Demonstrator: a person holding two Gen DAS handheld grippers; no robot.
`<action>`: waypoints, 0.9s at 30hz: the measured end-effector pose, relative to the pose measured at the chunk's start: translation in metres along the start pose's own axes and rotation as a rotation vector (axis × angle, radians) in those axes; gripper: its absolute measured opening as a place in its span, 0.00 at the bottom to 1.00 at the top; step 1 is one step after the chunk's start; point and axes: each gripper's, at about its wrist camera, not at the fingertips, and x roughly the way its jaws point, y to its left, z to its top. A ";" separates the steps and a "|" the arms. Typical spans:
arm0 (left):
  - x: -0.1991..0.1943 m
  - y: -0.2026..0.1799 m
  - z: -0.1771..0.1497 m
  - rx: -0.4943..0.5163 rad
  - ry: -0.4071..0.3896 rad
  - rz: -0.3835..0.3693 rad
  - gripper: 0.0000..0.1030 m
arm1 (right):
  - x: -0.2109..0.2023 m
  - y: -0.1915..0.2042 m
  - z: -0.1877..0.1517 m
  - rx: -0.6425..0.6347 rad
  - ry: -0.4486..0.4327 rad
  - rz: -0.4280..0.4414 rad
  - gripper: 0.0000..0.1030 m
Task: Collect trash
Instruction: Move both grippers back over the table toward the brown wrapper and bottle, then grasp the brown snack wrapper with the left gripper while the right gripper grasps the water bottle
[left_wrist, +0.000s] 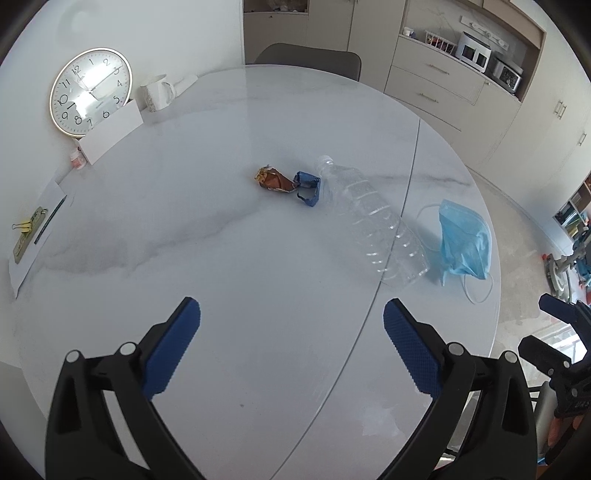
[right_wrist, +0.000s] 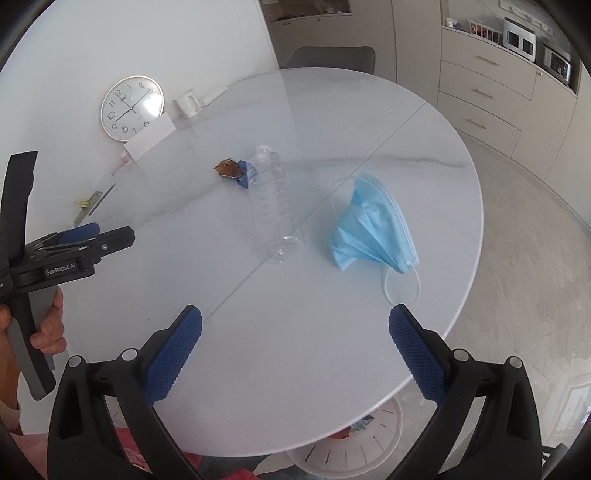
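Three pieces are lying mid-table: a clear plastic bottle, a crumpled blue face mask, a crushed brown-and-blue wrapper. You are holding the left gripper and right gripper wide and empty, ready to pick.

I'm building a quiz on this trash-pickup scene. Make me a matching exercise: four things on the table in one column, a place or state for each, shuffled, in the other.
Things:
1. plastic bottle
2. face mask
3. crumpled wrapper
4. clock

Places or states:
A. leaning upright against the wall
B. lying on its side, clear and empty
C. light blue, nearest the table's right edge
D. brown and blue, beside the bottle's neck

Pairs: 1-B, 2-C, 3-D, 4-A
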 end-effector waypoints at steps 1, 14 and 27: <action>0.006 0.005 0.007 -0.007 0.000 0.000 0.93 | 0.006 0.007 0.008 -0.013 0.001 0.003 0.98; 0.101 0.056 0.103 -0.120 0.029 -0.016 0.92 | 0.092 0.061 0.096 -0.095 -0.007 0.044 0.98; 0.205 0.066 0.148 -0.291 0.173 -0.063 0.73 | 0.188 0.047 0.124 -0.129 0.087 -0.106 0.98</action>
